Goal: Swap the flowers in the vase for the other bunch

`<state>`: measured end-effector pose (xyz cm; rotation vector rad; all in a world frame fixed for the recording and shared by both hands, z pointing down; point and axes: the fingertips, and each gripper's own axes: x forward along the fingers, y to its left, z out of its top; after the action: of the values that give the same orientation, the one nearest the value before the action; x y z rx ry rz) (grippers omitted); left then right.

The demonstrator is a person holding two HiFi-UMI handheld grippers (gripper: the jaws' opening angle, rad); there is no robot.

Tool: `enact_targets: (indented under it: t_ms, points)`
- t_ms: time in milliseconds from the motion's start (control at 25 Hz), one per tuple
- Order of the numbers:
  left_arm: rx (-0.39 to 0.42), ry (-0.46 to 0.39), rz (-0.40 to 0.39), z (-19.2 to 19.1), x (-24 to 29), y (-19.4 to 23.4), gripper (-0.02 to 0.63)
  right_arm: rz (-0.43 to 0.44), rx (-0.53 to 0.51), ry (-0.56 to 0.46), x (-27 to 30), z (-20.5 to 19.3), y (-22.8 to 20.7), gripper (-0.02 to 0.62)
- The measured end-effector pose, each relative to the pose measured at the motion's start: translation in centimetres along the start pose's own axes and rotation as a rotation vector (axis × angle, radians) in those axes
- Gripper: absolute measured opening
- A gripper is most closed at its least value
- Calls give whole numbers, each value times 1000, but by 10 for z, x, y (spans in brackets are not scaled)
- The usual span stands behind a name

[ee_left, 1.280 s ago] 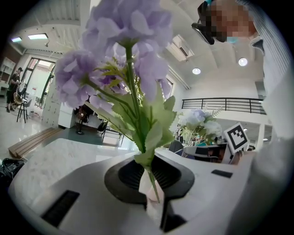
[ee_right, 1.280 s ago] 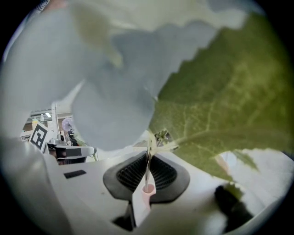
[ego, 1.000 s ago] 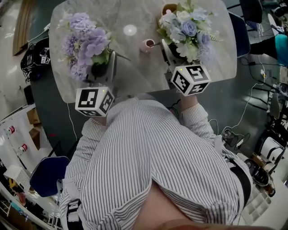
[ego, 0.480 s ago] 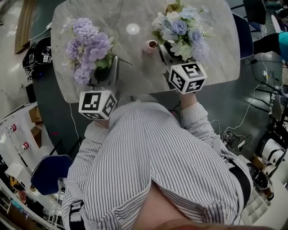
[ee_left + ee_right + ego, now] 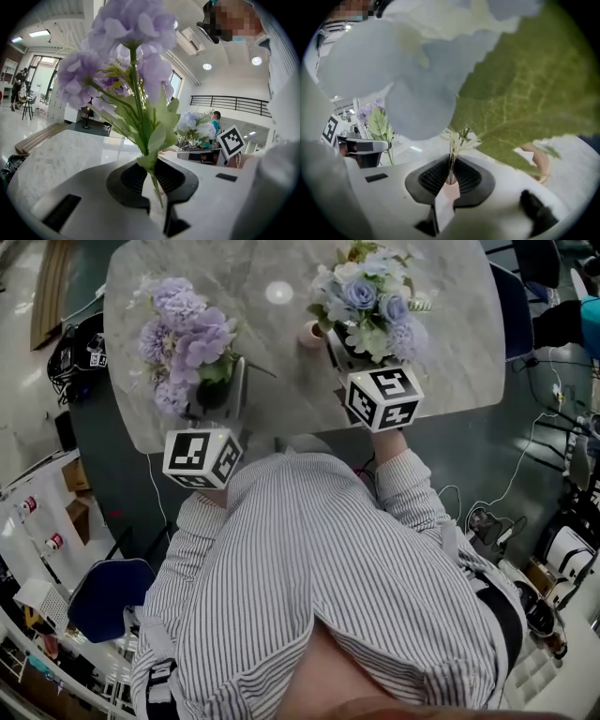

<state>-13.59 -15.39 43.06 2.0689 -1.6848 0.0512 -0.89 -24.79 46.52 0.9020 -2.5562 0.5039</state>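
In the head view my left gripper (image 5: 220, 390) is shut on the stems of a purple flower bunch (image 5: 183, 338), held upright over the left part of the marble table (image 5: 281, 399). My right gripper (image 5: 339, 345) is shut on the stems of a blue-and-white bunch (image 5: 370, 301). A small pink vase (image 5: 309, 333) peeks out at that bunch's left edge, mostly hidden by it. The left gripper view shows a thin green stem (image 5: 154, 187) pinched in the jaws. The right gripper view shows pale stems (image 5: 452, 159) clamped, with the pink vase (image 5: 450, 190) just beyond the jaws.
A brownish cup (image 5: 536, 161) stands on the table right of the vase. A blue chair (image 5: 103, 601) is at the lower left, a dark chair (image 5: 511, 310) at the table's right end. Cables and gear lie on the floor to the right.
My right gripper has carried the blue-and-white bunch left and down, so it now covers most of the pink vase. The left gripper with the purple bunch has sunk only slightly.
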Motion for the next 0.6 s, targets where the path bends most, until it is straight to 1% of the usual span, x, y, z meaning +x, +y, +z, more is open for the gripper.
enact_targets:
  t_ms: [280, 600]
  points:
    - [-12, 25, -2, -7, -3, 3, 52, 13, -12, 22, 6, -8, 8, 31]
    - [-20, 39, -9, -11, -2, 5, 52, -3, -29, 24, 12, -11, 10, 31]
